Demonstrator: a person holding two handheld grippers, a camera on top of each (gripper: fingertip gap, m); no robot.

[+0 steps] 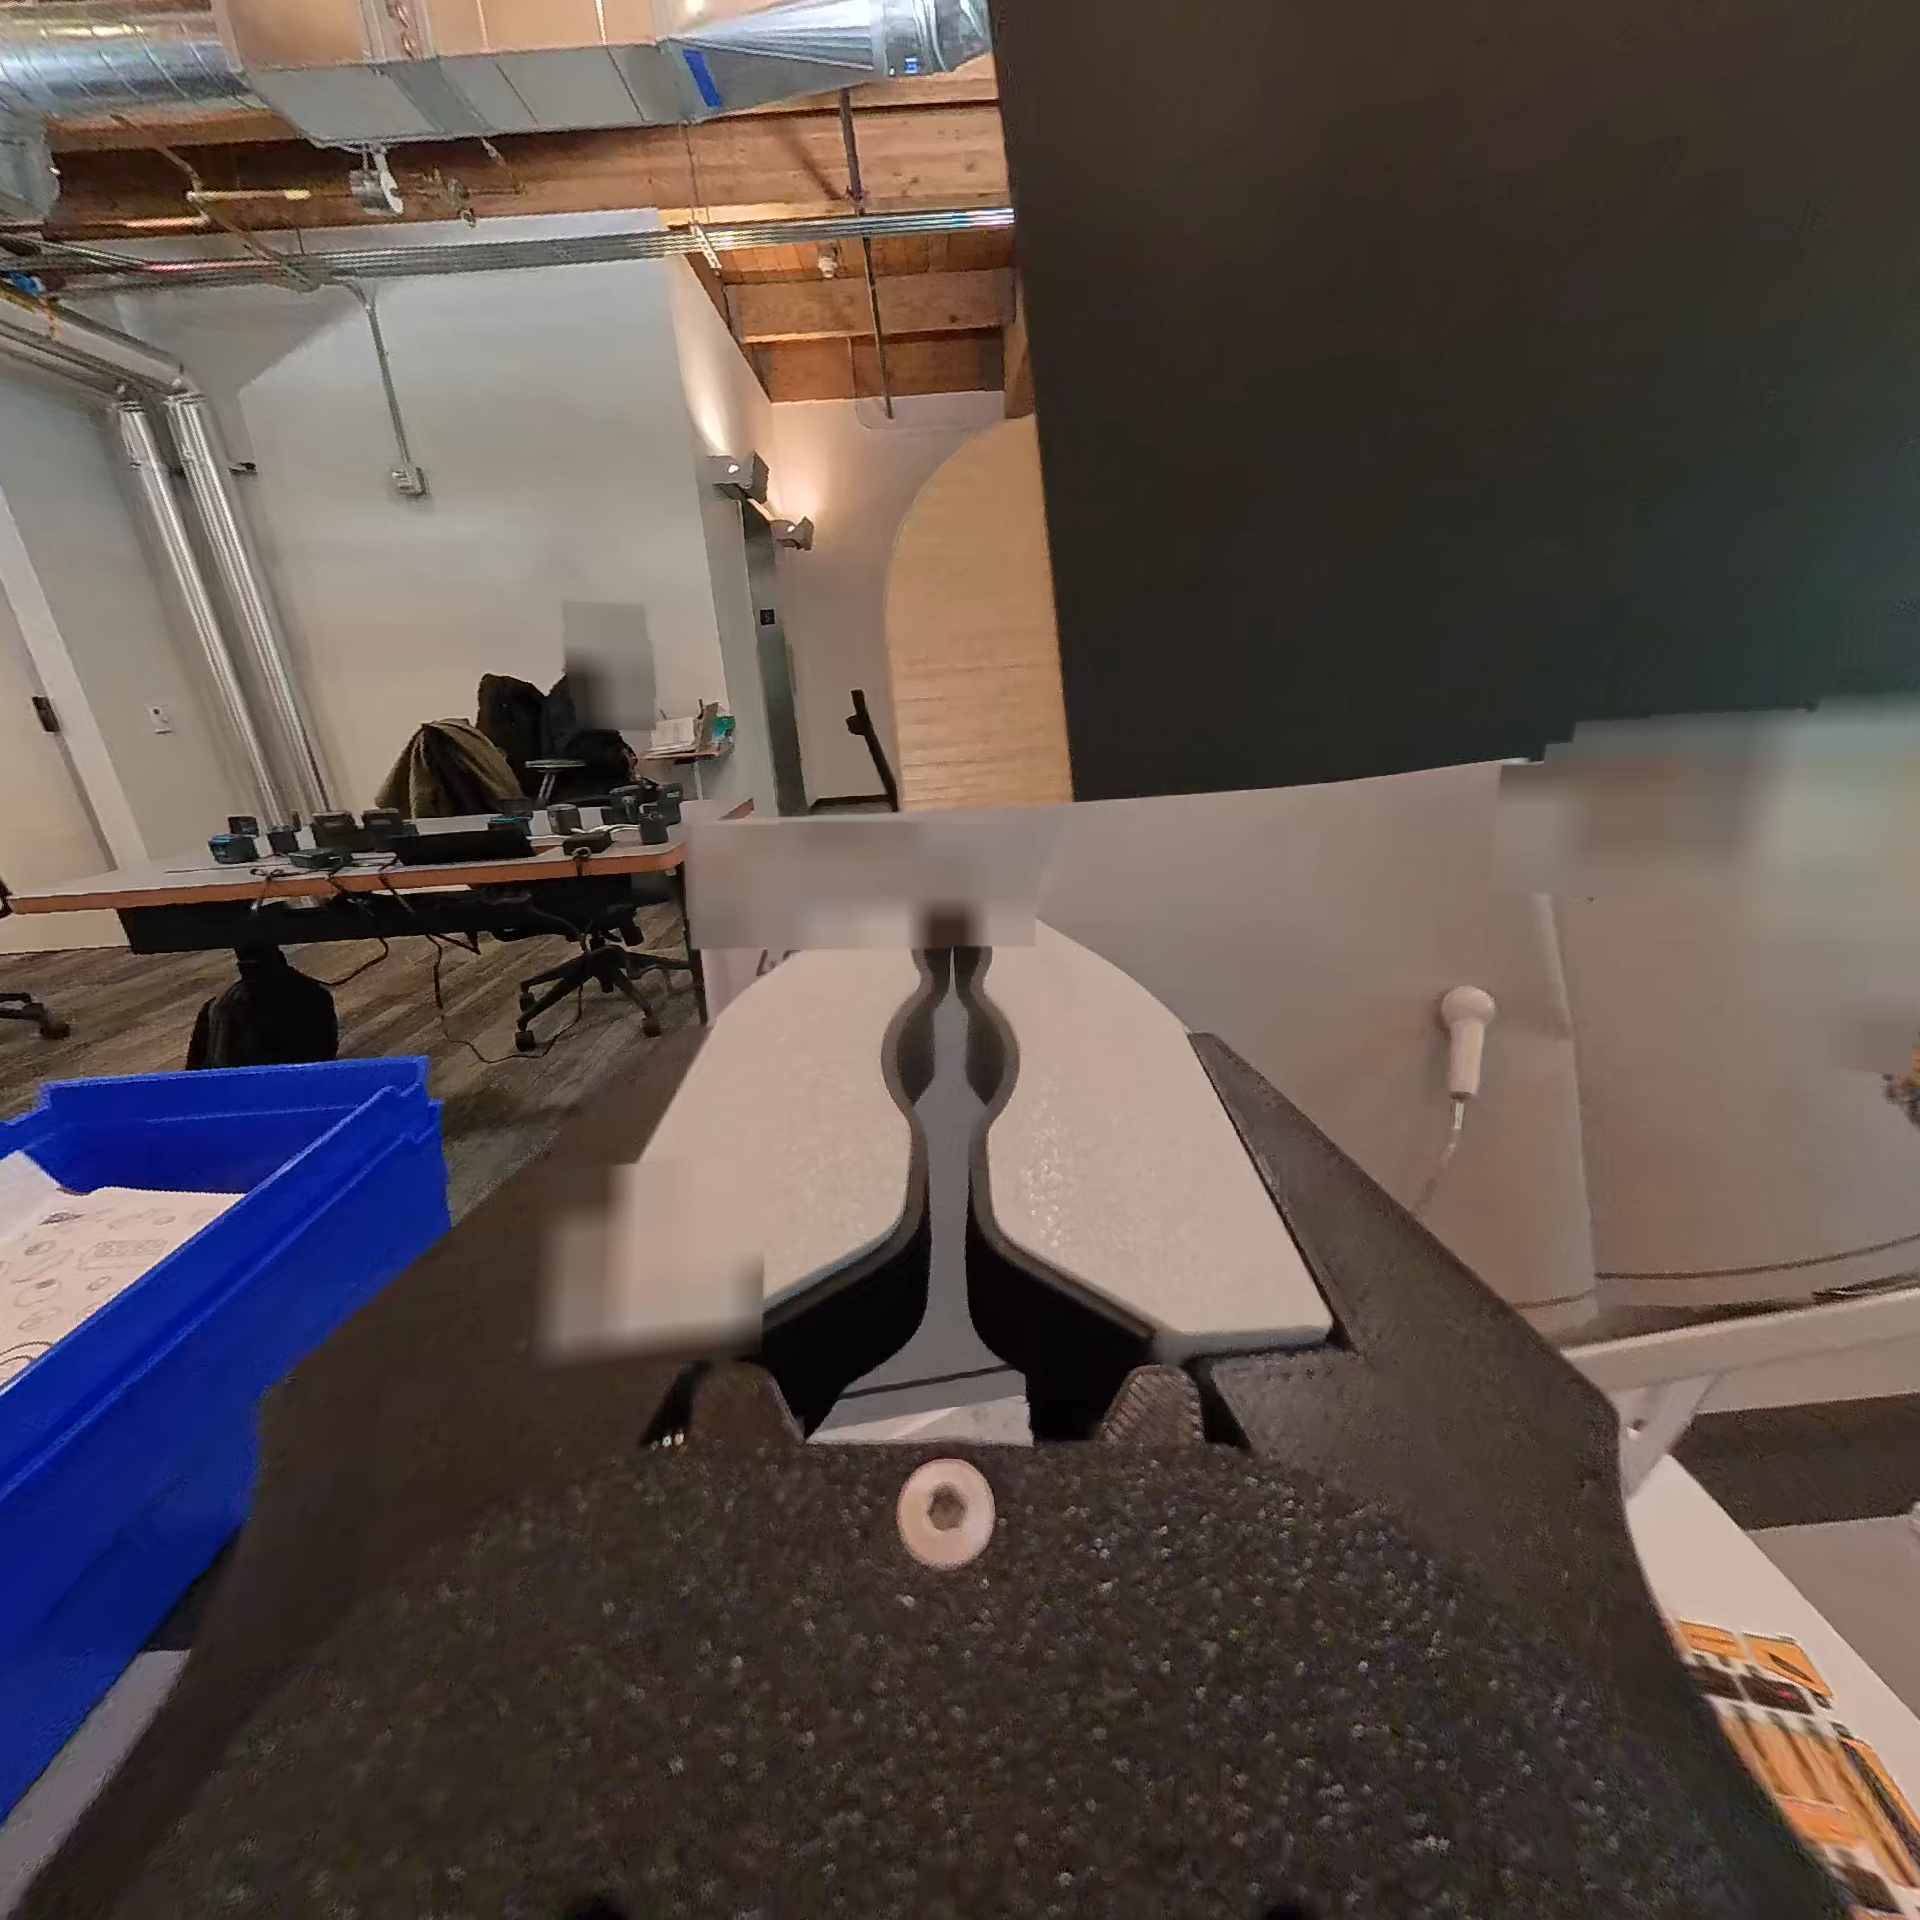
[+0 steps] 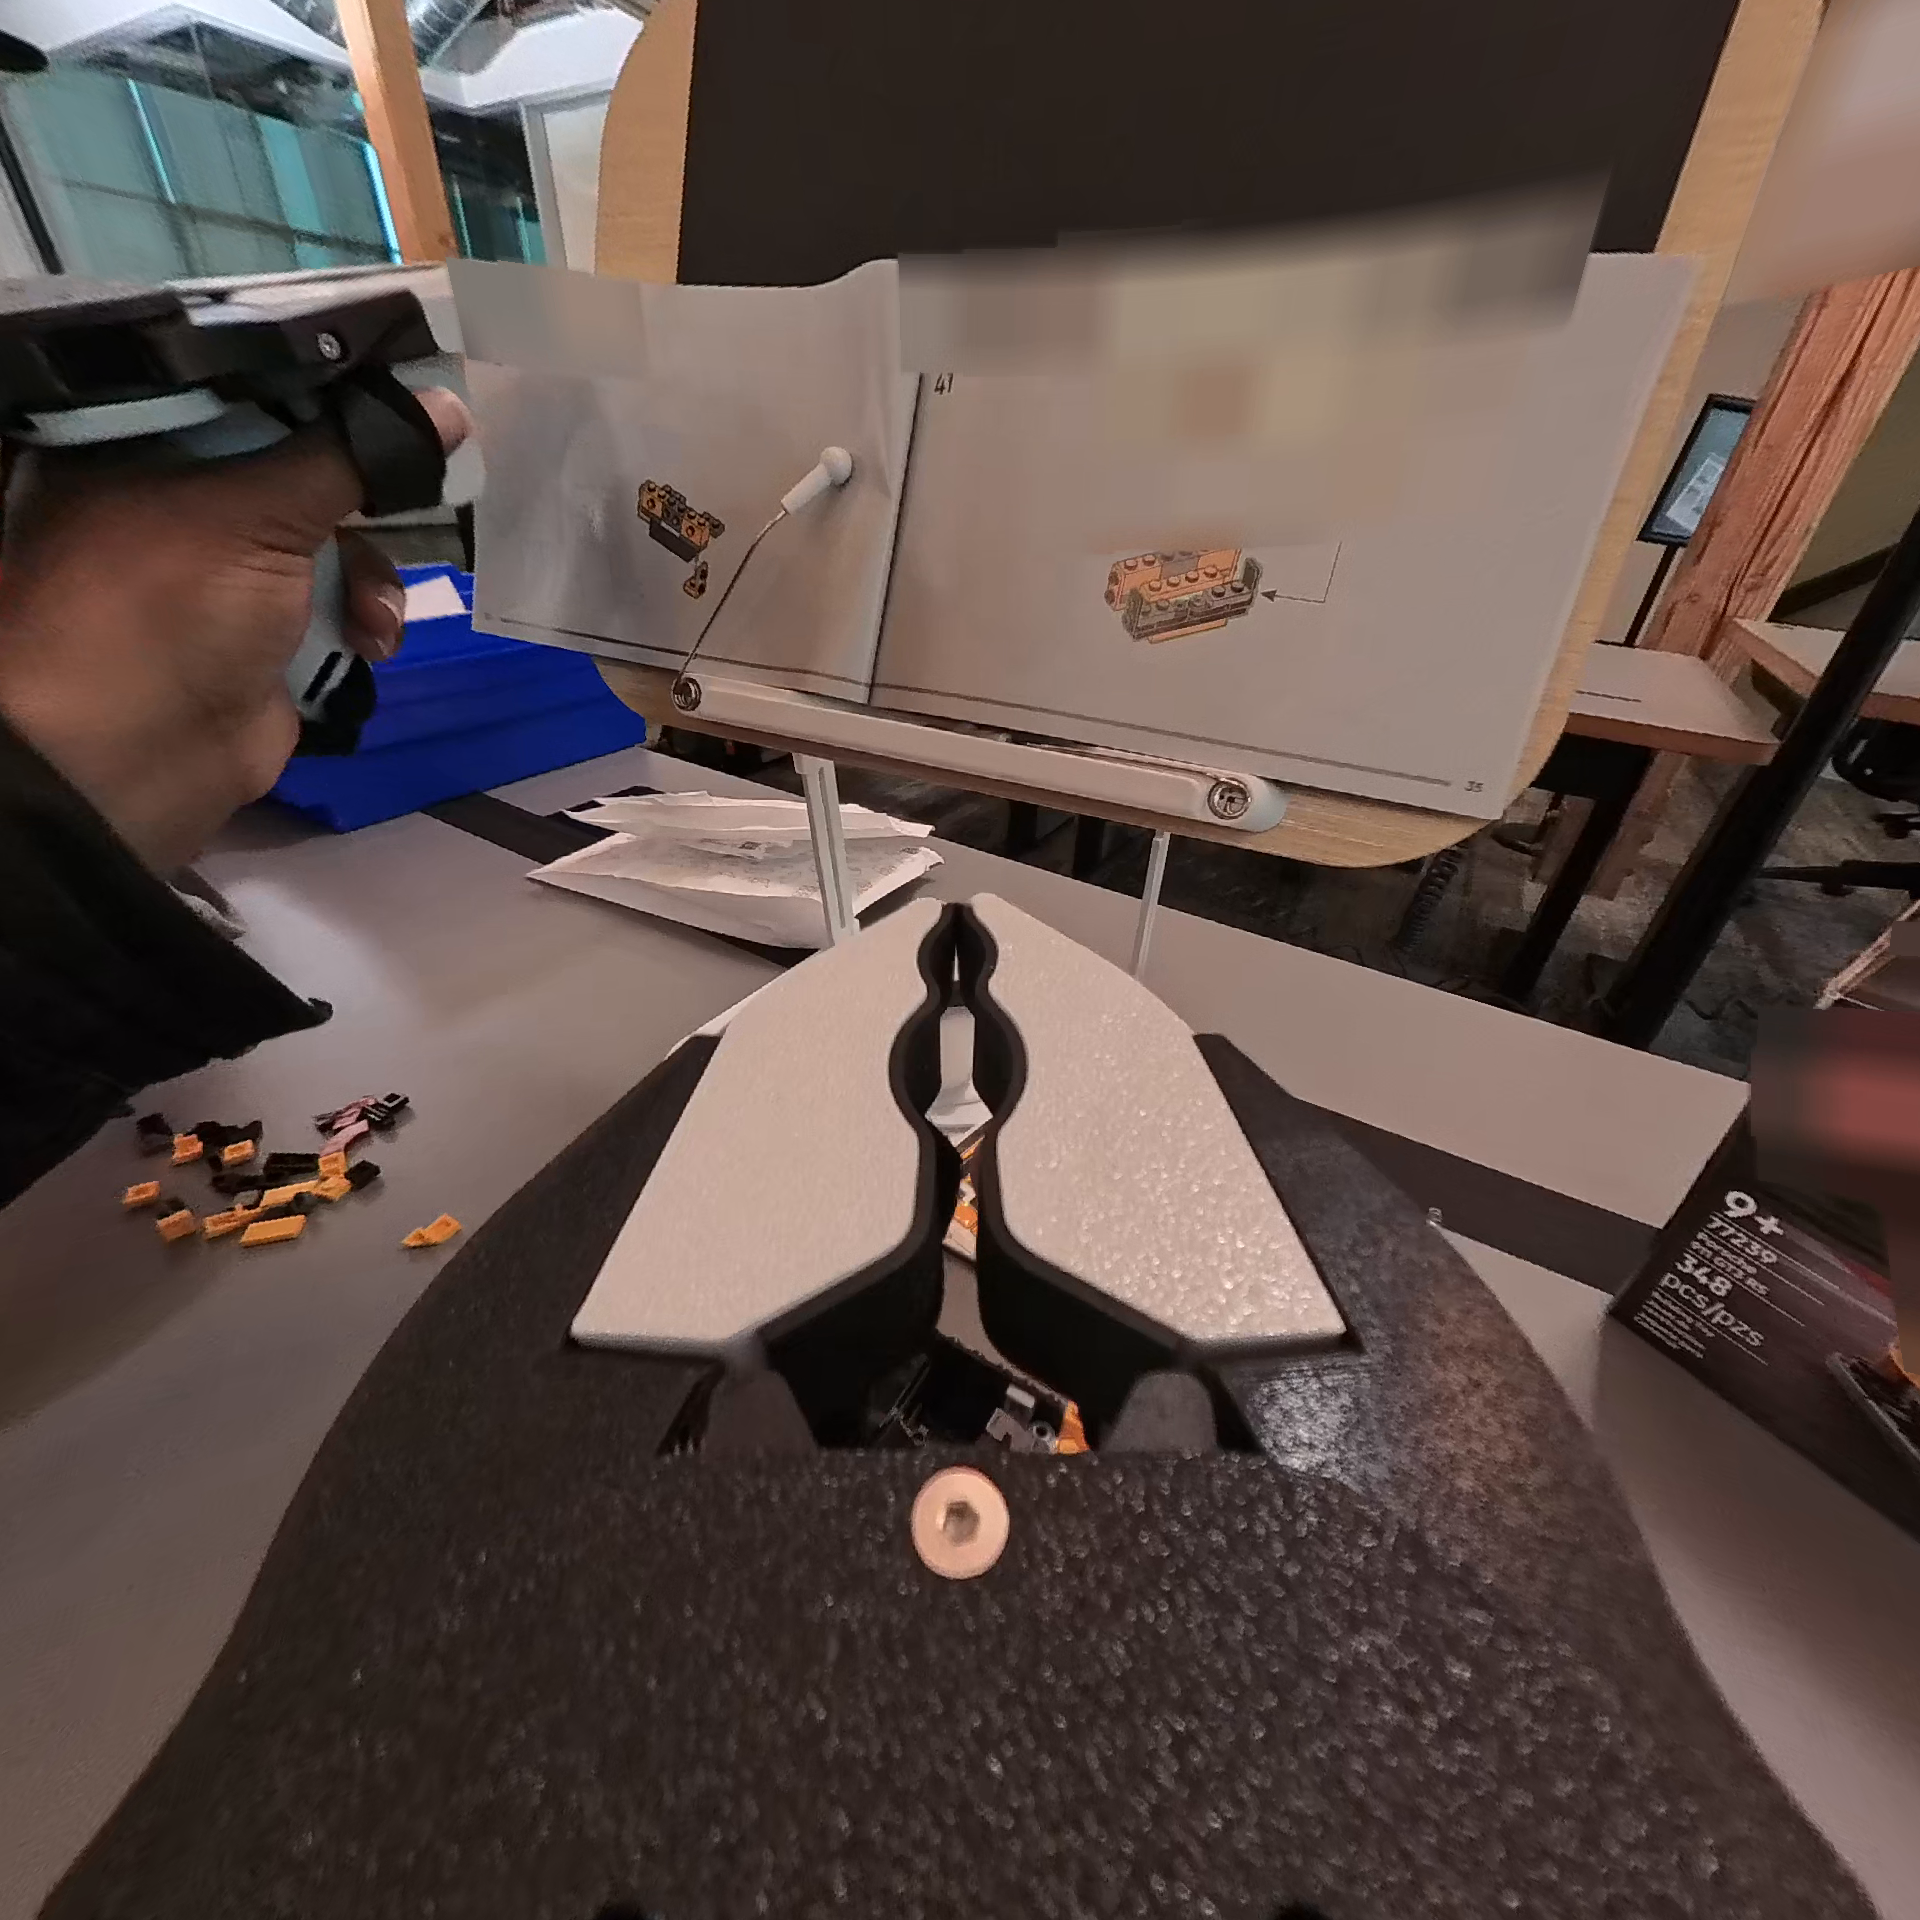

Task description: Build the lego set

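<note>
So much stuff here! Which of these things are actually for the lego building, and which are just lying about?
For the job:
- loose orange and black lego pieces on the table
- open instruction booklet on its stand
- lego box
- left gripper and right gripper, both closed

Just lying about:
- blue bin
- empty paper bags
- far desk with chargers
- office chair

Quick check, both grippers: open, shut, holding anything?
Left gripper: shut, nothing visible between its fingers; tips partly hidden by a blur patch.
Right gripper: shut, tips together, gripping nothing; orange and black lego pieces lie loose on the table.
</note>
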